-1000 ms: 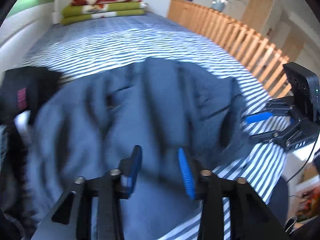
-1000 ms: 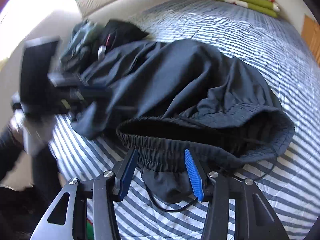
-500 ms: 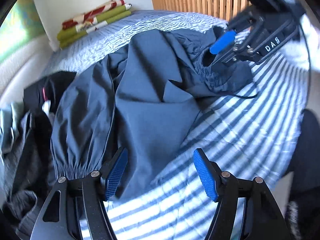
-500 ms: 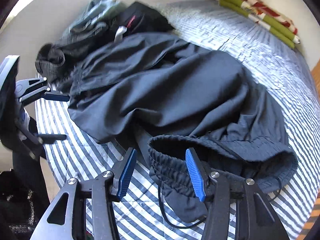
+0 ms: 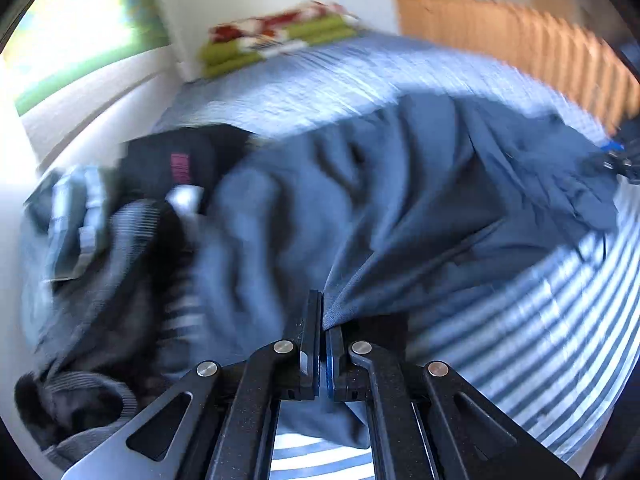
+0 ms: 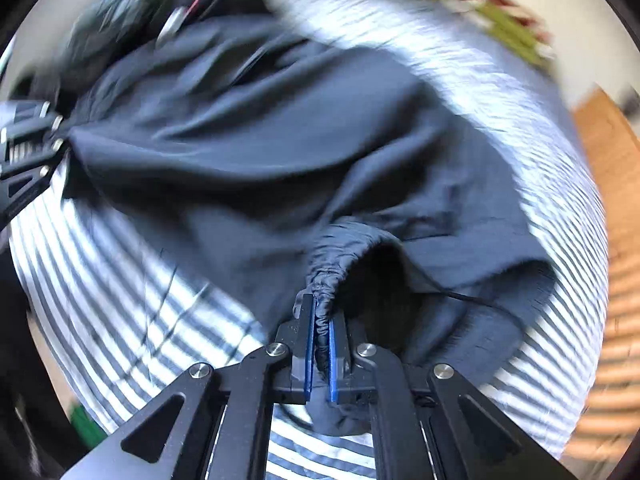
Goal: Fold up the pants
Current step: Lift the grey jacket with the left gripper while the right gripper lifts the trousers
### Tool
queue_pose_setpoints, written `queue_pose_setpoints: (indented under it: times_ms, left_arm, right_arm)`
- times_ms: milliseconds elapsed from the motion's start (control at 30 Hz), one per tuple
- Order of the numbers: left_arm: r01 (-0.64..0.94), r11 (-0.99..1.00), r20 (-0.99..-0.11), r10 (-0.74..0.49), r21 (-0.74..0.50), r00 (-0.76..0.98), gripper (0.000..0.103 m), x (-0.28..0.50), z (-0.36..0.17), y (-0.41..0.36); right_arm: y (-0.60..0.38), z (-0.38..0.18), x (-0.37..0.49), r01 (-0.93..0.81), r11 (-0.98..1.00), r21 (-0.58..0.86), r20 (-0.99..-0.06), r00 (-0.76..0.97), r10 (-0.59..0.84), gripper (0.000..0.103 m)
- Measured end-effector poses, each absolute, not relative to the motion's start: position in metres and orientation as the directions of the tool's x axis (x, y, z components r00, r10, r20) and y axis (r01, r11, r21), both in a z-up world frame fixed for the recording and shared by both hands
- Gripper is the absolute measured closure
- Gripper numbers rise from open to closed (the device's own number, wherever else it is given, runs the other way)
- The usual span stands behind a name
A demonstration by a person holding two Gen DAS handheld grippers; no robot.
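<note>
Left hand-held gripper (image 5: 322, 320) pinching pants (image 5: 400, 200) fabric; right hand-held gripper (image 6: 320, 320) clamped on gathered waistband (image 6: 332, 264); over striped bed (image 5: 540, 320).

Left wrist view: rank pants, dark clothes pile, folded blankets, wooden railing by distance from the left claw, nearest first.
1. pants: pinched in the left claw, spreading ahead.
2. dark clothes pile: left, beside the pants.
3. folded blankets at the bed's far end and wooden railing at far right: too close to call.
</note>
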State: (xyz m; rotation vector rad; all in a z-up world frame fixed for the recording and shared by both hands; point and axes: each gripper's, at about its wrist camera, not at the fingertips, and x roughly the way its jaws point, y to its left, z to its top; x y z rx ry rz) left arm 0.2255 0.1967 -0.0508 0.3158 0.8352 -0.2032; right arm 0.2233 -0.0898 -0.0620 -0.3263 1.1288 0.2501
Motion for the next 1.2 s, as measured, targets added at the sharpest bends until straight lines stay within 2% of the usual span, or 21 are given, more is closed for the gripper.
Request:
queue_pose_setpoints:
  times_ms: [100,167,267,433,567,667,733,800,1000,1100,1133,1167,1200]
  left_arm:
    - [0.209,0.960,-0.690,-0.025,0.184,0.724,0.102,0.224,-0.003,0.227]
    - [0.178,0.969,-0.640,-0.028,0.172,0.768,0.102,0.216,0.032,0.240]
    - [0.196,0.958,-0.545,-0.051,0.211,0.837,0.102,0.182,0.084,0.232]
    - [0.215,0.958,-0.381,-0.130,0.189,0.915,0.102,0.105,0.165,0.220]
    - [0.241,0.953,-0.250,-0.192,0.183,0.949,0.102,0.045,0.237,0.218]
    - [0.246,0.941,-0.192,-0.204,0.233,0.960,0.102,0.029,0.277,0.206]
    - [0.247,0.927,-0.212,-0.191,0.282,0.958,0.102,0.046,0.284,0.190]
    - [0.283,0.922,-0.265,-0.213,0.264,0.941,0.102,0.073,0.278,0.179]
    - [0.287,0.925,-0.506,-0.128,0.250,0.853,0.102,0.271,0.195,0.117]
    - [0.295,0.933,-0.618,-0.111,0.204,0.778,0.094,0.368,0.152,0.074]
    - [0.269,0.944,-0.654,-0.081,0.193,0.753,0.088,0.402,0.134,0.058]
    - [0.260,0.946,-0.686,-0.060,0.193,0.725,0.082,0.426,0.118,0.045]
    - [0.269,0.945,-0.707,-0.062,0.184,0.704,0.080,0.437,0.104,0.036]
  right_arm:
    - [-0.152,-0.005,0.215,-0.138,0.990,-0.030,-0.846,0.531,0.048,0.098]
    - [-0.183,0.034,0.201,-0.032,0.999,-0.013,-0.792,0.611,0.009,0.098]
    - [-0.209,0.098,0.168,0.004,0.998,0.057,-0.699,0.714,0.037,0.098]
    - [-0.207,0.189,0.082,0.032,0.999,0.018,-0.541,0.841,-0.017,0.098]
    - [-0.215,0.250,0.027,0.060,0.996,0.067,-0.478,0.878,-0.021,0.098]
    - [-0.209,0.280,0.013,0.086,0.996,0.025,-0.433,0.899,-0.067,0.098]
    - [-0.208,0.283,0.028,0.116,0.993,0.003,-0.445,0.890,-0.102,0.098]
    - [-0.210,0.272,0.055,0.145,0.989,-0.013,-0.483,0.865,-0.133,0.098]
    - [-0.266,0.184,0.199,0.305,0.951,-0.050,-0.650,0.713,-0.262,0.098]
    - [-0.306,0.153,0.276,0.423,0.894,-0.146,-0.661,0.631,-0.406,0.098]
    - [-0.318,0.142,0.300,0.446,0.877,-0.179,-0.667,0.601,-0.442,0.095]
    - [-0.331,0.124,0.328,0.428,0.887,-0.176,-0.720,0.558,-0.412,0.090]
    - [-0.342,0.103,0.351,0.387,0.910,-0.151,-0.800,0.493,-0.343,0.083]
